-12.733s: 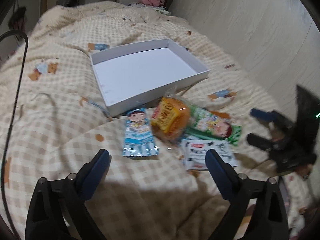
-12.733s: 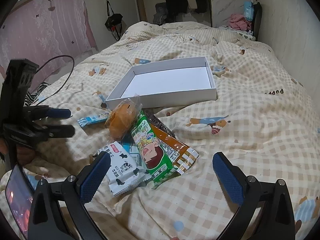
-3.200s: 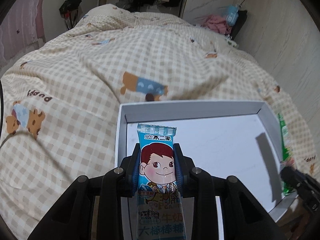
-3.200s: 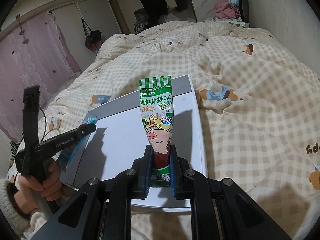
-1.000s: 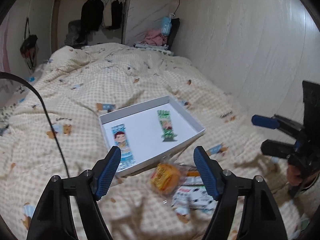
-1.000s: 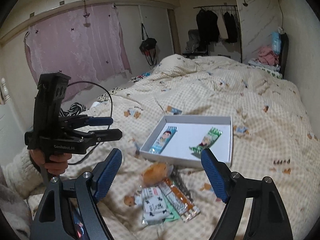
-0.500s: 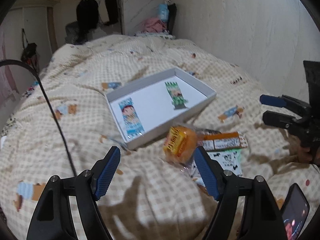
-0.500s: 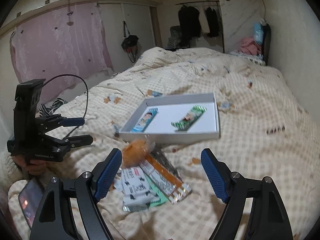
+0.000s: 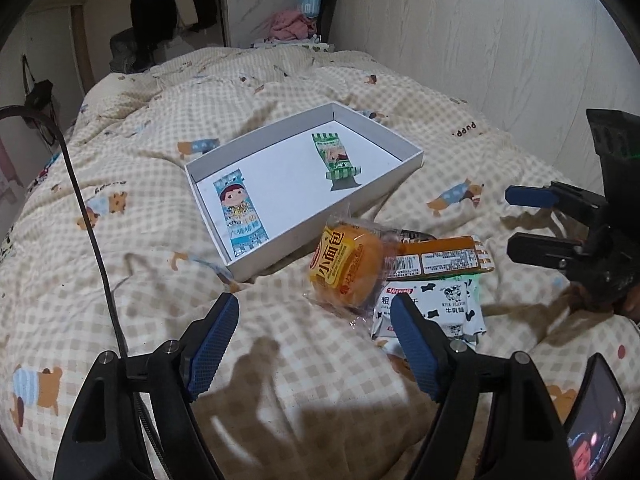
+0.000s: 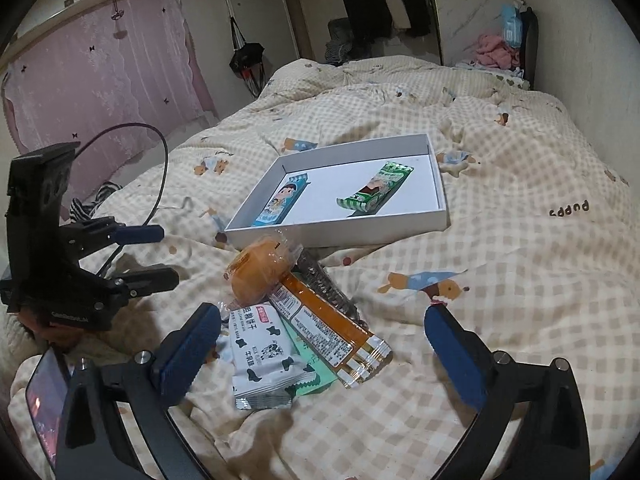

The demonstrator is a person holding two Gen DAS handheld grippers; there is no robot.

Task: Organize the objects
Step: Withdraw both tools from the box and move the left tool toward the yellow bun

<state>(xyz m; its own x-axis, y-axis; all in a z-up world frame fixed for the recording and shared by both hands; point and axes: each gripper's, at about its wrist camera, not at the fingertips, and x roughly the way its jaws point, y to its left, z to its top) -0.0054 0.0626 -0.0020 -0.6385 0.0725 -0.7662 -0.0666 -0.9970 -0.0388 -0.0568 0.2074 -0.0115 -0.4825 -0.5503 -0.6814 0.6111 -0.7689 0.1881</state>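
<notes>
Lying flat in white box (image 9: 400,146): blue packet (image 9: 240,214), green packet (image 9: 335,155), well apart; bun (image 9: 346,266), wrappers (image 10: 320,320) heaped just outside

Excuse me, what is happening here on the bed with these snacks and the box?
A person is sorting snacks into a white box on the bed, with a gripper in each hand. Two packets already lie inside: a blue one and a green one. The left gripper and right gripper are both open and empty, the right one having just widened, above the remaining pile: a small bun, an orange bar and a milk biscuit pack.
</notes>
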